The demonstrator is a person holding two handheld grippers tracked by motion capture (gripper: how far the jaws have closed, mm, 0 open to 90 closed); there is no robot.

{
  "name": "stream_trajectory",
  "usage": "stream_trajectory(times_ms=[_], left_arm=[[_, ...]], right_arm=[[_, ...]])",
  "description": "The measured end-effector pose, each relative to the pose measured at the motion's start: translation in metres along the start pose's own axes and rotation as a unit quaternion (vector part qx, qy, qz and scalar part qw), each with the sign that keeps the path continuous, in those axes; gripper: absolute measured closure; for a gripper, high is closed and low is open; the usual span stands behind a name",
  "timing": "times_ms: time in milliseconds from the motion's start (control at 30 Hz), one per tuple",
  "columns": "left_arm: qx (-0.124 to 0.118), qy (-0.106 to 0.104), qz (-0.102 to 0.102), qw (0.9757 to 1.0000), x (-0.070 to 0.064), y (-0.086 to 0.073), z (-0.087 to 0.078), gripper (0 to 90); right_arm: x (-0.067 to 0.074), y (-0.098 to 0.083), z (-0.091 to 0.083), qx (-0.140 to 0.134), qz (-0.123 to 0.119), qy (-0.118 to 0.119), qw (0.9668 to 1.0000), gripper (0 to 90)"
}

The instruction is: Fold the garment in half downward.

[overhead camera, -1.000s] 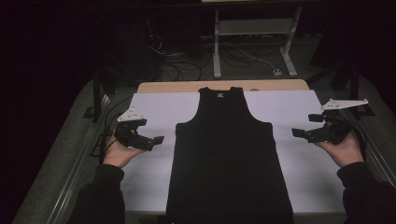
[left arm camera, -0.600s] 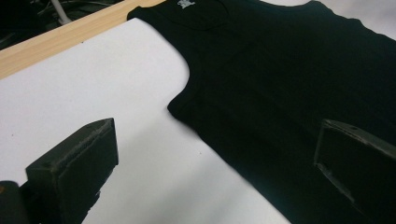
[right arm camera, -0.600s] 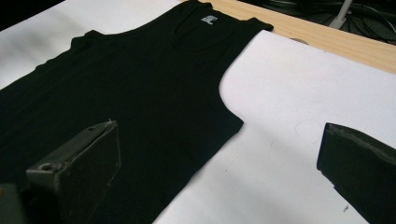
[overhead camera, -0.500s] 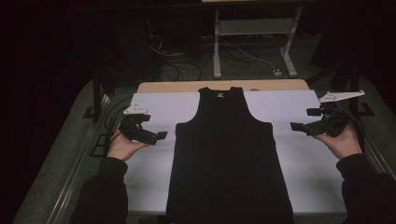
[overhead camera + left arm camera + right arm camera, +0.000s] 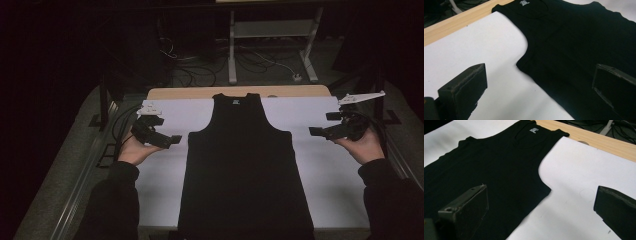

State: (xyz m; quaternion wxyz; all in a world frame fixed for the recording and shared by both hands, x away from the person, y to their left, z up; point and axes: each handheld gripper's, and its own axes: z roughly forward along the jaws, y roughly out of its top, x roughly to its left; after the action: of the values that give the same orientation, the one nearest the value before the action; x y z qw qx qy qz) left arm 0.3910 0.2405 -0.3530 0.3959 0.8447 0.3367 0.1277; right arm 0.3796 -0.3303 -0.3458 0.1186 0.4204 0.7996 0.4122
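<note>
Flat between both wide-open grippers lies the black tank top (image 5: pixel 245 165), its armholes ahead of their jaws.

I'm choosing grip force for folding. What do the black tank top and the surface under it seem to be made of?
The black tank top looks like soft matte knit, probably cotton jersey: it lies limp and flat, with stitched hems at the armholes. The white sheet under it looks smooth and matte, paper or thin plastic; I can't tell which. The tabletop strip beyond looks like pale wood or wood-grain laminate.
</note>
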Motion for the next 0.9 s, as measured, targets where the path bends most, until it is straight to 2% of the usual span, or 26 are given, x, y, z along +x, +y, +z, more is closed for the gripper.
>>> stream_trajectory(times_ms=[133, 300, 500, 900], left_arm=[[0.004, -0.005, 0.002, 1.0000, 0.002, 0.001, 0.006, 0.0], [0.002, -0.011, -0.005, 0.9999, 0.004, 0.003, 0.013, 0.0], [0.010, -0.018, 0.001, 0.9998, 0.005, 0.007, 0.022, 0.0], [0.022, -0.018, -0.001, 0.9996, 0.011, 0.006, 0.035, 0.0]], right_arm=[[-0.002, 0.003, 0.006, 0.007, 0.000, 0.002, 1.0000, 0.0], [-0.005, 0.004, 0.013, 0.010, 0.004, 0.004, 0.9999, 0.0], [-0.009, 0.004, 0.020, 0.012, 0.008, 0.007, 0.9999, 0.0], [-0.021, 0.001, 0.035, 0.015, 0.017, 0.006, 0.9997, 0.0]])
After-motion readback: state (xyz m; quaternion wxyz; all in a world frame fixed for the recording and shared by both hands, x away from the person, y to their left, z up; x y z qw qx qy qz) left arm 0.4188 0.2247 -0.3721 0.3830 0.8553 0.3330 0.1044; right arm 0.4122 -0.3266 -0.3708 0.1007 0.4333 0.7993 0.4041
